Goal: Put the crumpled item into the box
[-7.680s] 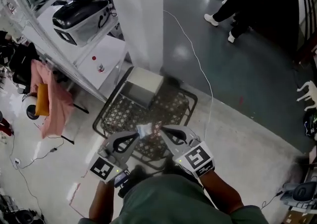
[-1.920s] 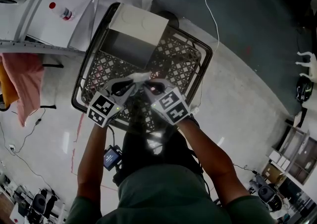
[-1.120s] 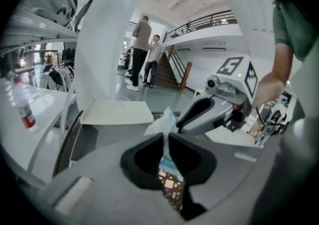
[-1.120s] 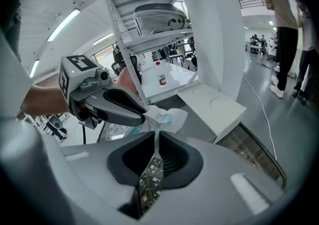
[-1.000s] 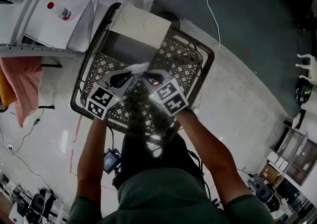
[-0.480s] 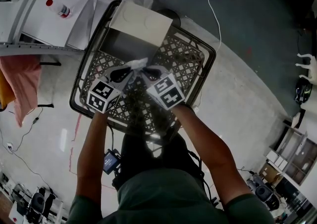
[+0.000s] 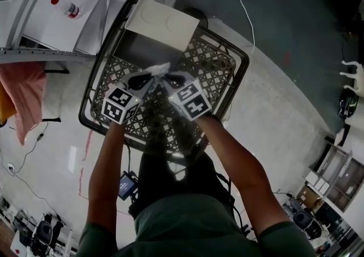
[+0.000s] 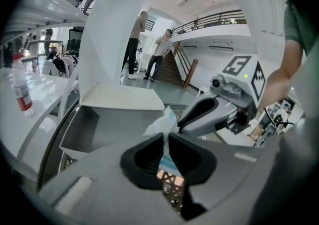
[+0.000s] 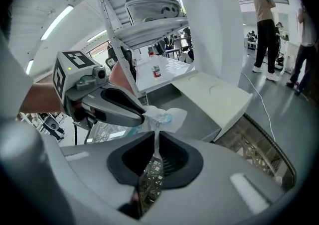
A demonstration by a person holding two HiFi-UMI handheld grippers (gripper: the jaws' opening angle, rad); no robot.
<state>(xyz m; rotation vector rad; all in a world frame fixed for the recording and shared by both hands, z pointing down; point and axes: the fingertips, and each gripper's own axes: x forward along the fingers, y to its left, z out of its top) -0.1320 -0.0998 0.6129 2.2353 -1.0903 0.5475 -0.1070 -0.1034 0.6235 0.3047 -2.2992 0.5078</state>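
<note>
The left gripper [image 7: 147, 78] and right gripper [image 7: 170, 79] both have jaws clenched on the crumpled item [image 7: 158, 69], held mid-frame at the near edge of the open box [image 7: 142, 54]. The carry looks nearly done. What is left is to lower the item inside and release it.

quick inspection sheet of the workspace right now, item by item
surface: pale floor bearing a black lattice crate
job's things: crumpled white wrapper held at the near edge of the open grey box with white lid, which sits in the crate
clutter: red-capped clear bottle; pink cloth
grippers: left gripper and right gripper both shut on the wrapper
cables: white cable trailing over the floor
surroundings: white shelving rack; people standing
</note>
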